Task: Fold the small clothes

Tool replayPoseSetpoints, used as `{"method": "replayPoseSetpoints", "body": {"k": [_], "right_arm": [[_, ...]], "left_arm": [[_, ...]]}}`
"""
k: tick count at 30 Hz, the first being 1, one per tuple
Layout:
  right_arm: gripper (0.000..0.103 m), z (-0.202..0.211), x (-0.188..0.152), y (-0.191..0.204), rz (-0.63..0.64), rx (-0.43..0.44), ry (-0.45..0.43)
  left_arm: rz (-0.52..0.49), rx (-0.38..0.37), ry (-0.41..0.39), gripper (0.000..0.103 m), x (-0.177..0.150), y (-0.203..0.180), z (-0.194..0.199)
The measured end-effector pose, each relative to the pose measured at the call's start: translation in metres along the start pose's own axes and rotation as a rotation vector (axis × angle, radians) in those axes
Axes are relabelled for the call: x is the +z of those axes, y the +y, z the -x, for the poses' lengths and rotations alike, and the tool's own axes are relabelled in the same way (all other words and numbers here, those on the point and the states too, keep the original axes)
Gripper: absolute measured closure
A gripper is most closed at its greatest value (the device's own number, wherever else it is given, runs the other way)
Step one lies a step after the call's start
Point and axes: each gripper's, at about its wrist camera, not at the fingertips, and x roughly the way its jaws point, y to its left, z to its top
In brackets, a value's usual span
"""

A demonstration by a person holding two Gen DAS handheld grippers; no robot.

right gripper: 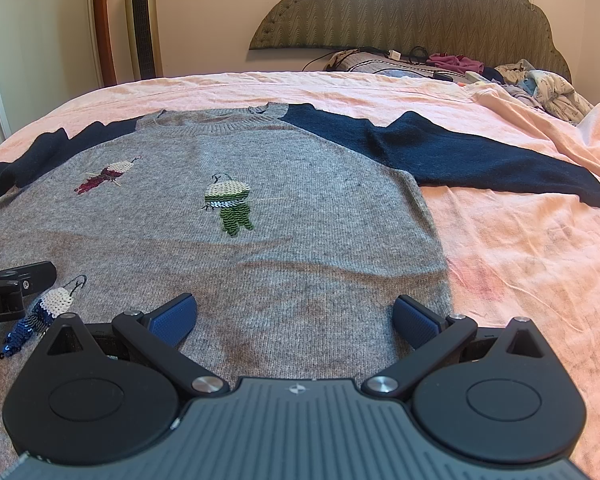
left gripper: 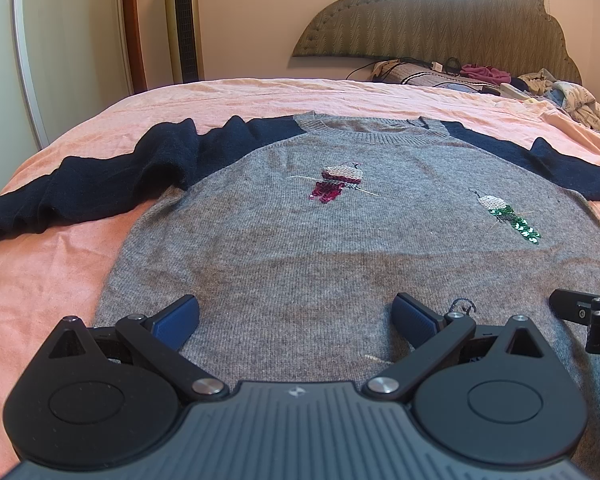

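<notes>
A small grey knit sweater (left gripper: pixel 300 240) (right gripper: pixel 284 208) with navy sleeves lies flat, front up, on a pink bedsheet (left gripper: pixel 52 280) (right gripper: pixel 532 248). Sequin birds decorate its chest. Its left sleeve (left gripper: pixel 84 192) stretches out to the left, bunched near the shoulder. Its right sleeve (right gripper: pixel 460 156) reaches to the right. My left gripper (left gripper: pixel 296 316) hovers open over the lower left of the sweater's body, nothing between its blue pads. My right gripper (right gripper: pixel 296 316) is open over the lower right of the body, near the side edge. Each gripper shows at the edge of the other's view.
The bed's padded headboard (left gripper: pixel 440 20) stands at the far end. A pillow, cables and a pile of crumpled clothes (right gripper: pixel 540 84) sit at the far right. A tall fan (left gripper: pixel 184 20) and a door frame stand beyond the bed's far left.
</notes>
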Motion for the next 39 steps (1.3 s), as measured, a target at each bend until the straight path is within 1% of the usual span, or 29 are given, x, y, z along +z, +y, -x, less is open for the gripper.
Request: {"method": "replayPoseSetpoints", "body": {"k": [36,38,39], "right_arm": [[0.000,0.0006,-0.0002,-0.0003,-0.001,0.002,-0.001],[0.000,0.0017,0.0005,-0.0011,0.002,0.012,0.003],[0.000,0.0031,0.0019,-0.0031,0.004,0.033,0.006]], "left_arm": [[-0.001,0.000,0.000,0.000,-0.0002,-0.0002,0.0001],[-0.001,0.000,0.000,0.000,-0.0002,-0.0002,0.0001],[-0.001,0.000,0.000,0.000,-0.0002,-0.0002,0.0001]]}}
